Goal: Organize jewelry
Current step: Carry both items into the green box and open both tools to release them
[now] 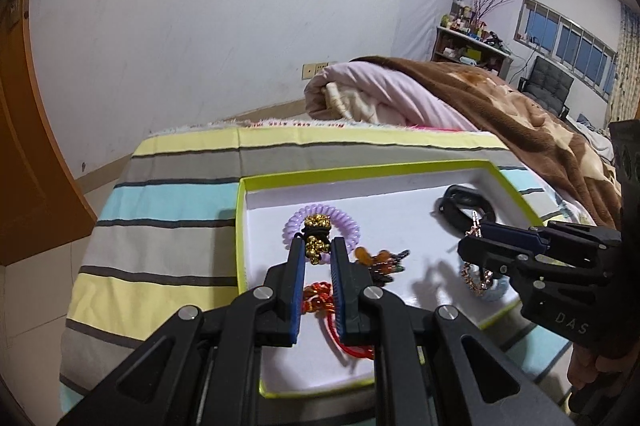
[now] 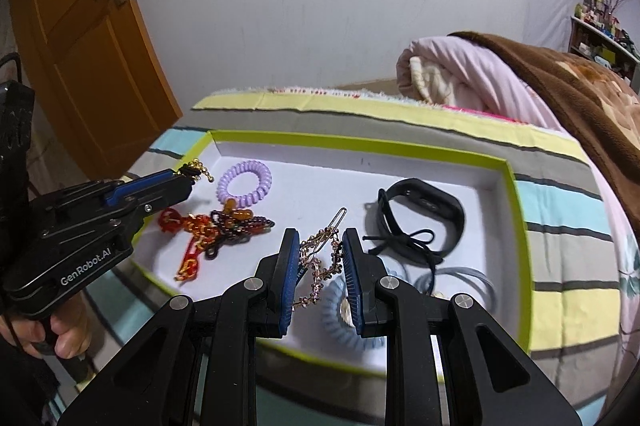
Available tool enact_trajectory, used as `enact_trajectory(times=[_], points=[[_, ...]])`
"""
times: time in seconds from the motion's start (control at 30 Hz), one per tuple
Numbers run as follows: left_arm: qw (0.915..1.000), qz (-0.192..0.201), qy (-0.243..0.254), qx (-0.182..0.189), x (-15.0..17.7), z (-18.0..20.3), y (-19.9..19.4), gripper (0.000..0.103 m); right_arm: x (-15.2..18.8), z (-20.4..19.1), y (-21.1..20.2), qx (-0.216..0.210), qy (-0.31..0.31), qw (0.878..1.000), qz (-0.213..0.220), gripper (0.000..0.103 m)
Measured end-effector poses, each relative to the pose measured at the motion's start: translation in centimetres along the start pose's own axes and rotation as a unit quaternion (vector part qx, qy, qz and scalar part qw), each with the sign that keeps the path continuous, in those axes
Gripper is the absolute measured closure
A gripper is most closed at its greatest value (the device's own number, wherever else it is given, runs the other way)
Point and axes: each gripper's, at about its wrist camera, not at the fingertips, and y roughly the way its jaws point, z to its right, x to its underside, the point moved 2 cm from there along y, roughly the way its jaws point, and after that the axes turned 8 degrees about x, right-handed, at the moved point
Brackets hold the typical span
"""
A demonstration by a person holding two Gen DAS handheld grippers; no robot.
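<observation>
Tray point(image 1: 504, 175) with green rim and white floor sits on the striped bedcover point(image 1: 168, 202), seen from the left wrist. Left gripper point(image 1: 318, 246) is over the tray's near-left part, jaws narrowly parted, with a gold-bead charm point(image 1: 316, 240) on black cord pinched between the tips. The charm overlaps the purple coil tie point(image 1: 296, 224) behind it. Red cord point(image 1: 320, 300) and amber beads point(image 1: 378, 260) lie on the tray floor under and just right of the fingers. Black band point(image 1: 466, 204) lies in the far right corner. Right gripper point(image 1: 474, 246) enters from the right, tips close together on a rose-gold chain point(image 1: 476, 276) that hangs down to a blue coil tie point(image 1: 494, 286).

Right wrist view: right gripper point(image 2: 320, 244) has its jaws partly open, with the chain point(image 2: 320, 268) and a hair clip point(image 2: 336, 222) caught between the pads; whether the grip is firm I cannot tell. The blue tie point(image 2: 340, 314) lies below, at the near rim. Band point(image 2: 424, 214) and a thin black bow point(image 2: 416, 240) lie to the right. Left gripper point(image 2: 186, 178) is at the tray's point(image 2: 516, 194) left edge, closed on the gold charm point(image 2: 198, 168), raised off the floor. Purple tie point(image 2: 244, 182) lies just beside it; red cord point(image 2: 192, 246) and beads point(image 2: 236, 220) nearer. A hand point(image 2: 48, 330) holds the left gripper's handle.
</observation>
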Motion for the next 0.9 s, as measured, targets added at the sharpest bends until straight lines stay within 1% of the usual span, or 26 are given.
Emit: enact_trajectory(times=[0.23,0.43,0.5,0.57,0.6,0.63,0.67,0.73,0.9], points=[[0.9999,-0.015,-0.006,-0.002,0.4,-1.0,1.4,0.089,0.1,0.1,2.3,-0.001,0.001,1.000,-0.021,0.080],[0.9995,-0.023,-0.020,0.001,0.7,-1.6,1.6,0.089,0.2,0.1,2.8,-0.003,0.005,1.000,-0.030,0.080],[0.9995,-0.024,-0.022,0.000,0.7,-1.7,1.7,0.089,0.3,0.1,2.8,-0.004,0.005,1.000,-0.030,0.078],[0.9995,-0.024,-0.021,0.000,0.7,-1.6,1.6,0.089,0.3,0.0,2.6,-0.006,0.005,1.000,-0.028,0.066],[0.9995,-0.023,-0.021,0.001,0.7,-1.6,1.5,0.089,0.2,0.0,2.5,-0.006,0.005,1.000,-0.026,0.063],[0.9995,-0.022,-0.021,0.002,0.6,-1.5,1.4,0.088,0.2,0.0,2.3,-0.006,0.004,1.000,-0.023,0.063],[0.9996,-0.020,-0.021,0.002,0.6,-1.5,1.2,0.083,0.2,-0.1,2.1,-0.007,0.004,1.000,-0.021,0.063],[0.9997,-0.014,-0.020,0.002,0.5,-1.4,0.7,0.079,0.1,-0.3,1.6,-0.008,0.004,1.000,-0.017,0.063],[0.9998,0.000,-0.019,-0.002,0.5,-0.8,-1.3,0.079,0.0,-0.8,-0.2,-0.007,-0.002,1.000,-0.002,0.063]])
